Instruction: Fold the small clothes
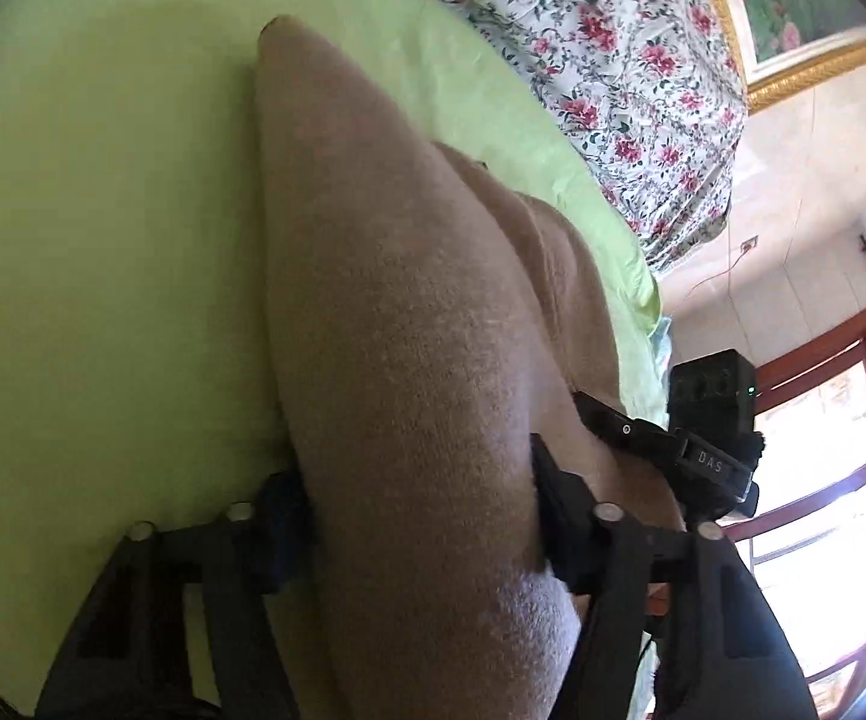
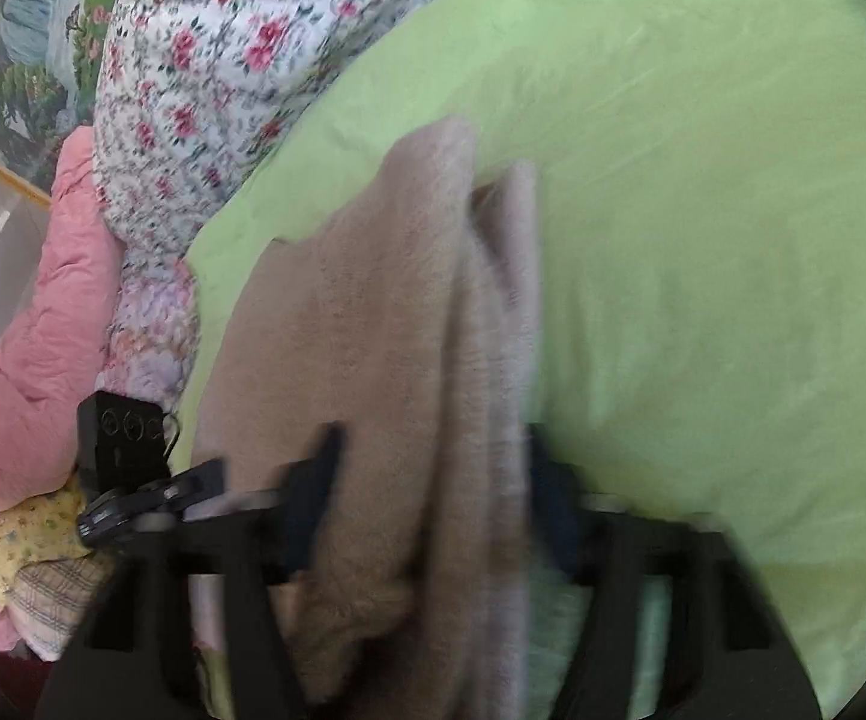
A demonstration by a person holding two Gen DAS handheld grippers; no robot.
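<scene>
A tan knitted garment hangs over the light green bed sheet. My left gripper is shut on one end of it, cloth bulging between the two black fingers. In the right wrist view the same tan garment shows in several folded layers, blurred by motion. My right gripper is shut on its other end, cloth bunched between the fingers. The other gripper's body shows in each view, the right one and the left one.
A floral quilt lies at the far side of the green sheet. A pink quilt and a yellow patterned pillow lie beside it. A framed picture and a red-framed window are on the walls.
</scene>
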